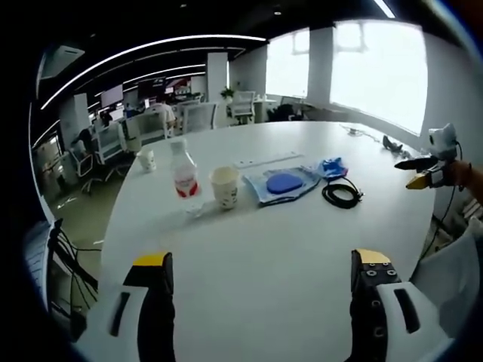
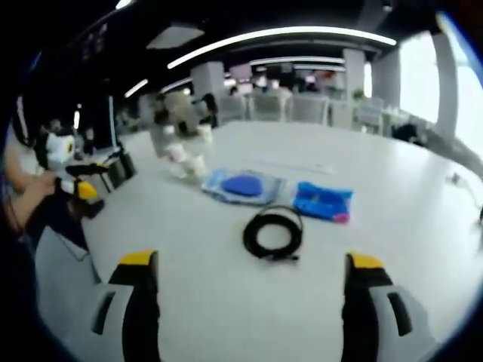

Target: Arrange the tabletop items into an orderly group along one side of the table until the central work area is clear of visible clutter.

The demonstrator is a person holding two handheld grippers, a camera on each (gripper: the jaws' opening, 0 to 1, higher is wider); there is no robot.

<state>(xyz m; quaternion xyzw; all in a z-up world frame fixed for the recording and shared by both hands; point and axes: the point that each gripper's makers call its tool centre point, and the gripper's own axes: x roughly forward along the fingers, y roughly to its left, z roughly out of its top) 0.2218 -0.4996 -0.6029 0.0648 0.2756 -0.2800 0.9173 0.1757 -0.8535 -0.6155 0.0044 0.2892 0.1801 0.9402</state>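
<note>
**Both grippers empty and held back; clutter strung across the middle of the worktop**

In the left gripper view the items sit in a loose line across the white worktop [image 1: 264, 256], well beyond the left gripper [image 1: 260, 275], whose fingers [image 1: 155, 290] stand wide apart with nothing between them. From left to right: a small paper cup [image 1: 146, 158] at the far left edge, a clear water bottle [image 1: 183, 172] with a red label, a second paper cup [image 1: 226, 186] just beside it, a clear pouch with a blue disc [image 1: 284, 183] inside, a crumpled blue packet [image 1: 332, 167] touching the pouch's far right corner, and a coiled black cable [image 1: 341, 191] near the pouch's right side. Spread like this, they occupy the central work area, which is likely why both tools hang back with fingers spread: no item has been chosen yet, I judge.

At the far right of this view the other gripper shows small; I cannot tell its state there. In the right gripper view the right gripper [image 2: 253, 290] is open wide and empty, the cable lying nearest ahead of it, so that looks the natural first pick.
</note>
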